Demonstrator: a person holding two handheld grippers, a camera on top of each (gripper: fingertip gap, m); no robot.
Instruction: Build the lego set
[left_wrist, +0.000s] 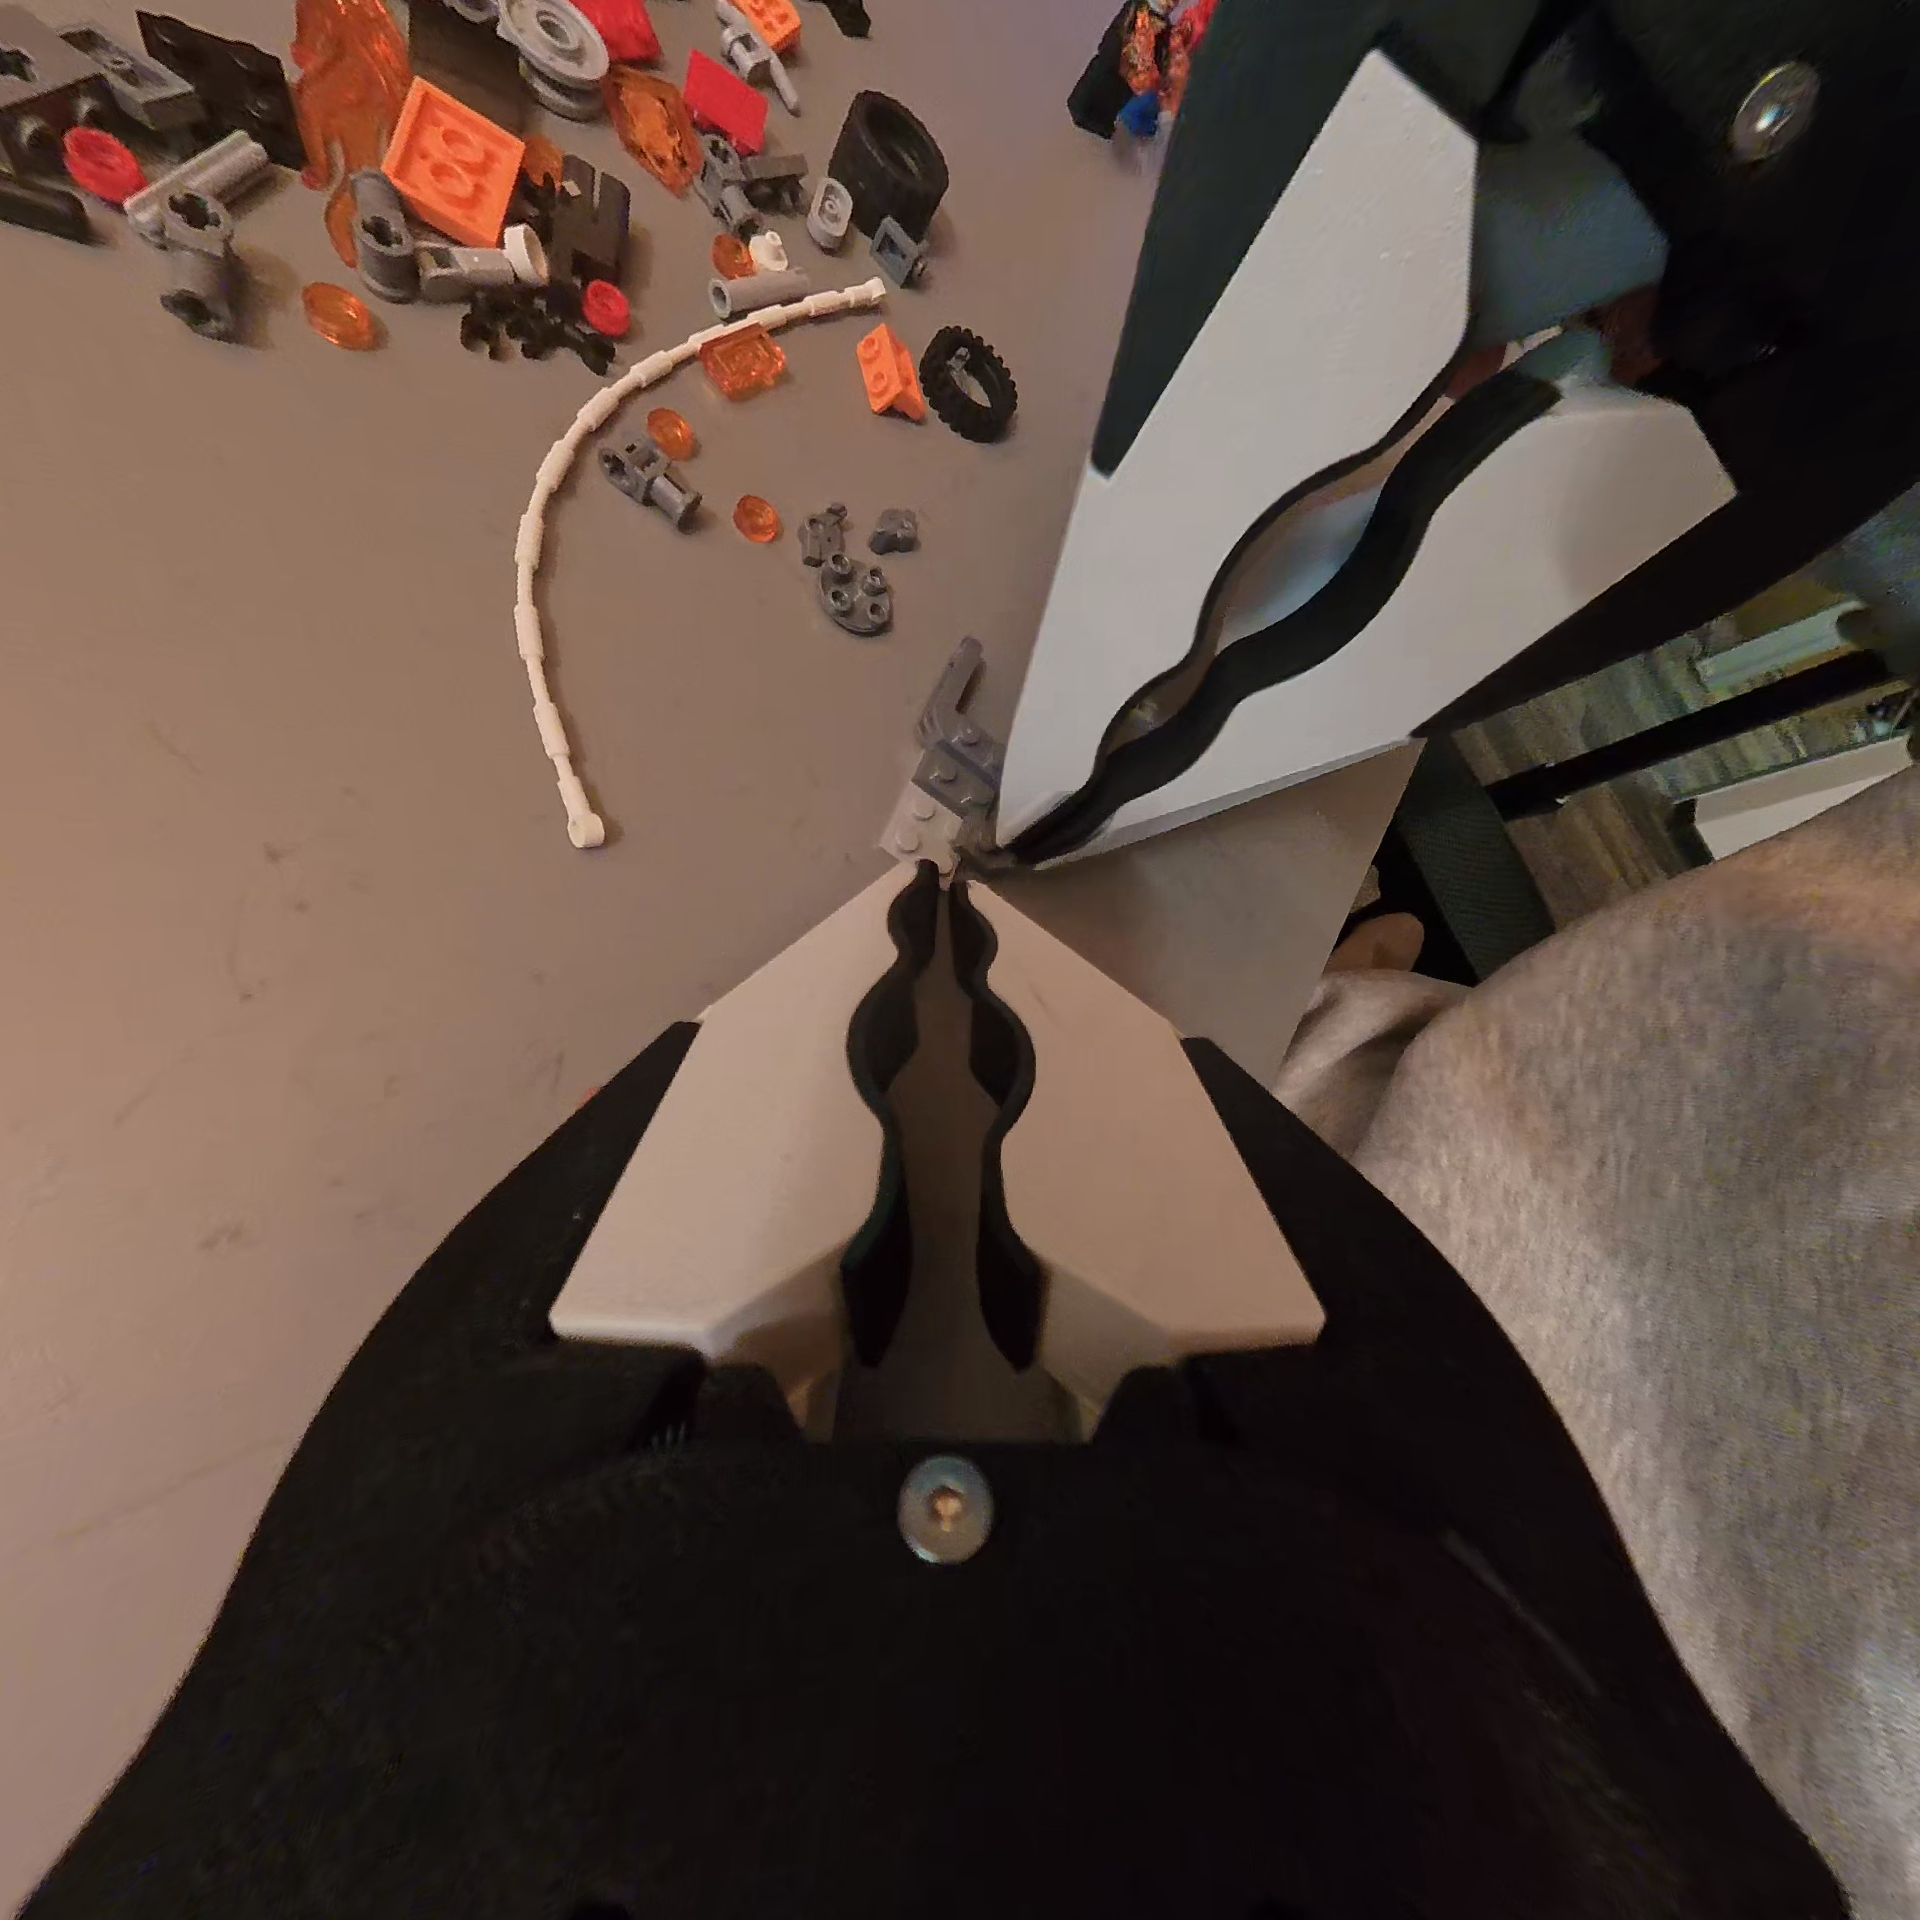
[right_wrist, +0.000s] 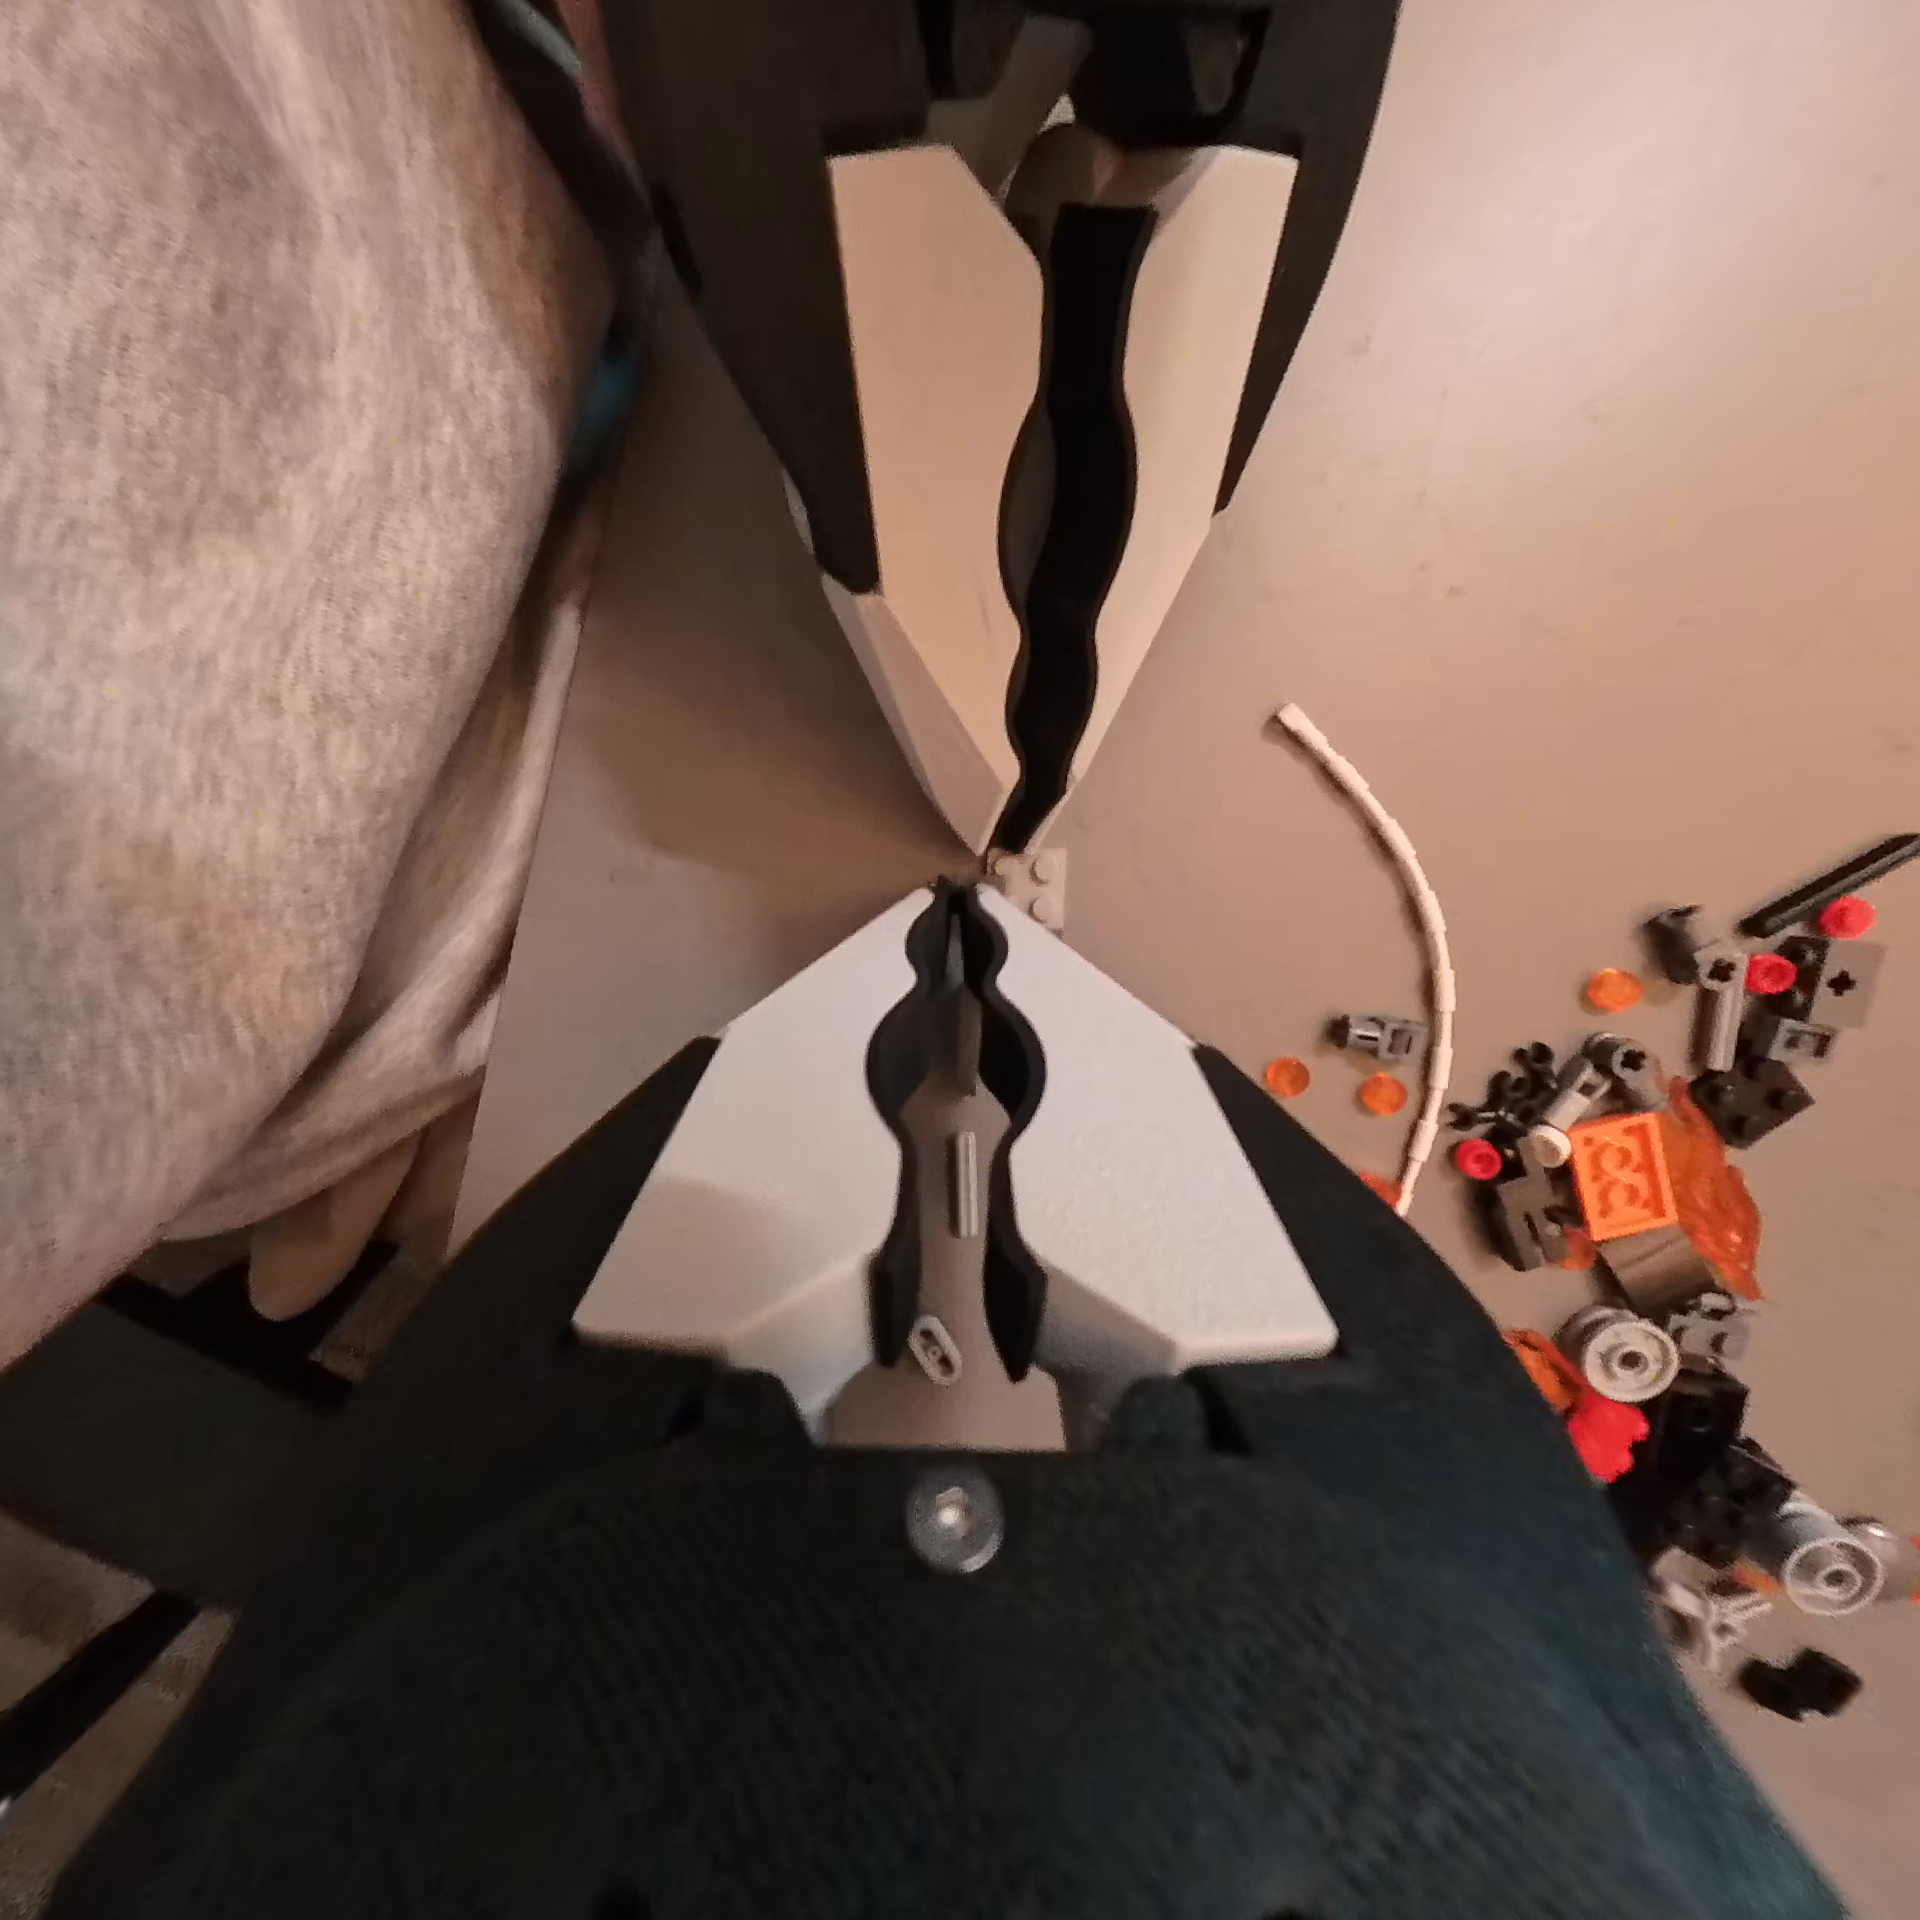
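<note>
Left hand-held gripper (left_wrist: 948, 883): clenched on grey plate assembly (left_wrist: 951, 774), held above tabletop (left_wrist: 312, 935). Right hand-held gripper (right_wrist: 954, 902): pinching its edge. Risk: tip-only grips; twisting could drop or separate it.

Greys, orange and black on my grey-brown table (left_wrist: 260, 1039)

I see an orange square plate (left_wrist: 452, 161), a white bendy rod (left_wrist: 540, 582) beside it, and a black tyre (left_wrist: 966, 384) nearby.
</note>
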